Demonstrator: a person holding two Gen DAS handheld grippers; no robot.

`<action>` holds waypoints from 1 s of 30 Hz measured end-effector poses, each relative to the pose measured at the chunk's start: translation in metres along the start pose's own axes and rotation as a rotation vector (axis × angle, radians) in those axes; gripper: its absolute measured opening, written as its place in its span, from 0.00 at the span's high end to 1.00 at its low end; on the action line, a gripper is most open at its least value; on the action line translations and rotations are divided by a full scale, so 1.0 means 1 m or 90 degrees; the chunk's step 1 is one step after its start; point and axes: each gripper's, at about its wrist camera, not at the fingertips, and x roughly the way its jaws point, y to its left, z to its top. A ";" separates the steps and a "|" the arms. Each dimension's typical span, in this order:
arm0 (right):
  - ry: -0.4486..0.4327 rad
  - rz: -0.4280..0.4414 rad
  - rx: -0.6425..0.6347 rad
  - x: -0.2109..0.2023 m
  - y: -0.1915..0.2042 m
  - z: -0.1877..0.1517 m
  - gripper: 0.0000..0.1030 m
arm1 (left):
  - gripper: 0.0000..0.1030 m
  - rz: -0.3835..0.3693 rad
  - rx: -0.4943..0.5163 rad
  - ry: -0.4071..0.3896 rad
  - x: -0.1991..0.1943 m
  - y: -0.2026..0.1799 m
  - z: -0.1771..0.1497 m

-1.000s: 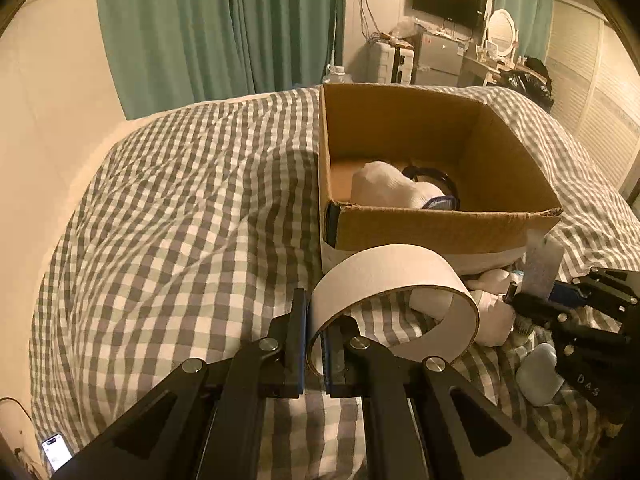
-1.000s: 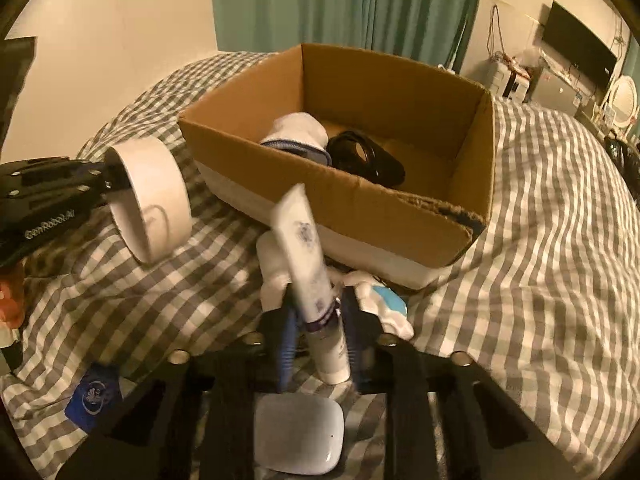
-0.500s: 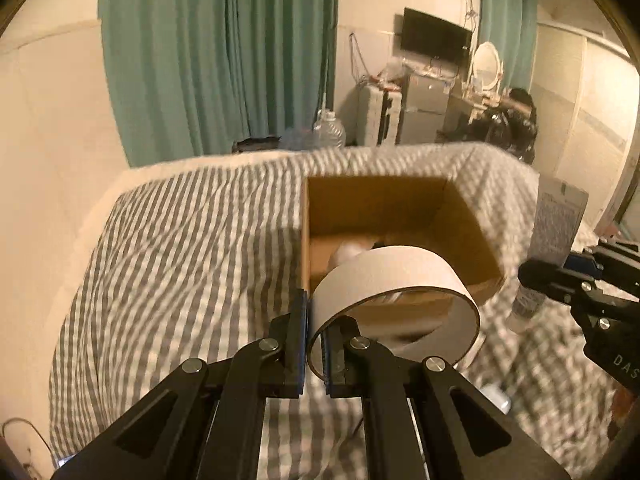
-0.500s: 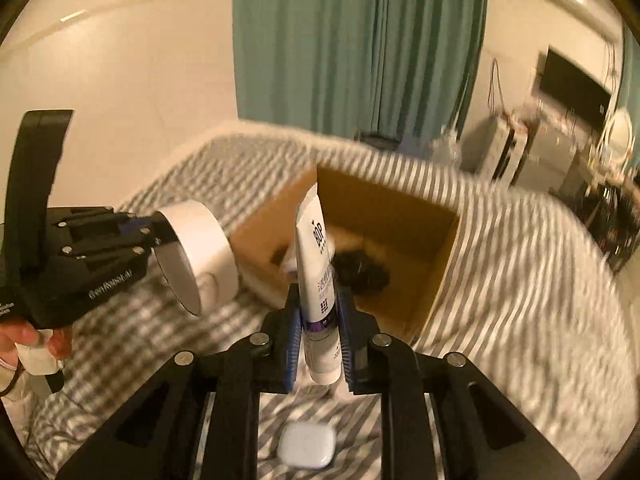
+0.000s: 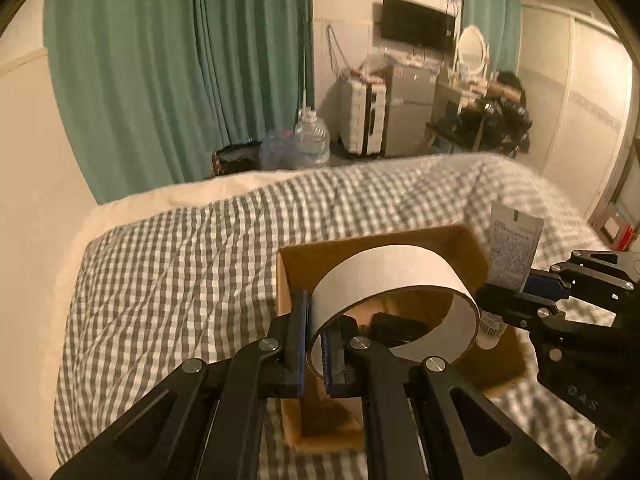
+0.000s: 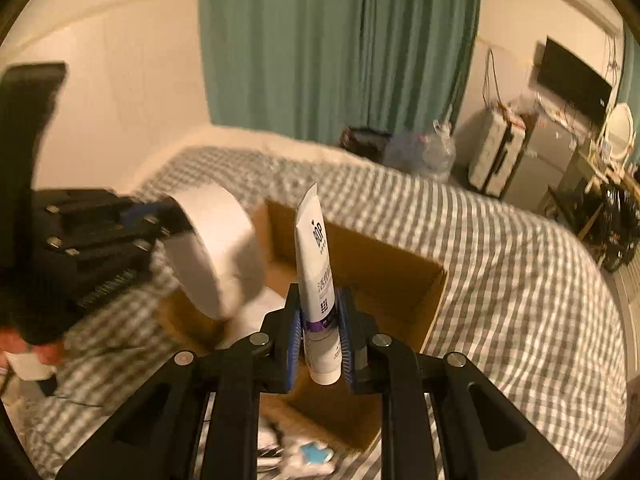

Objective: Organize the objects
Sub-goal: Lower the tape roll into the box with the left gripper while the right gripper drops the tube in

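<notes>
Covering most of both views, a bed with a grey checked cover holds an open cardboard box, the landmark. Above the box's near left edge, the left gripper pinches the wall of a wide white cardboard ring, which hangs over the box opening. Just right of that ring, over the box, the right gripper clamps a white tube upright, cap end down.

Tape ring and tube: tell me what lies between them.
In the right wrist view, only the box's open inside shows between the tape ring and the tube.
</notes>
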 end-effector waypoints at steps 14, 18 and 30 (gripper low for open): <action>0.051 -0.015 -0.015 0.069 -0.015 -0.025 0.84 | 0.92 -0.009 0.028 0.064 0.082 0.000 -0.012; 0.052 -0.007 -0.004 0.063 -0.015 -0.027 0.83 | 0.64 -0.022 0.051 0.085 0.076 -0.014 -0.015; -0.045 -0.044 -0.006 -0.062 -0.008 -0.018 0.30 | 0.09 -0.007 0.001 0.030 -0.026 -0.015 -0.040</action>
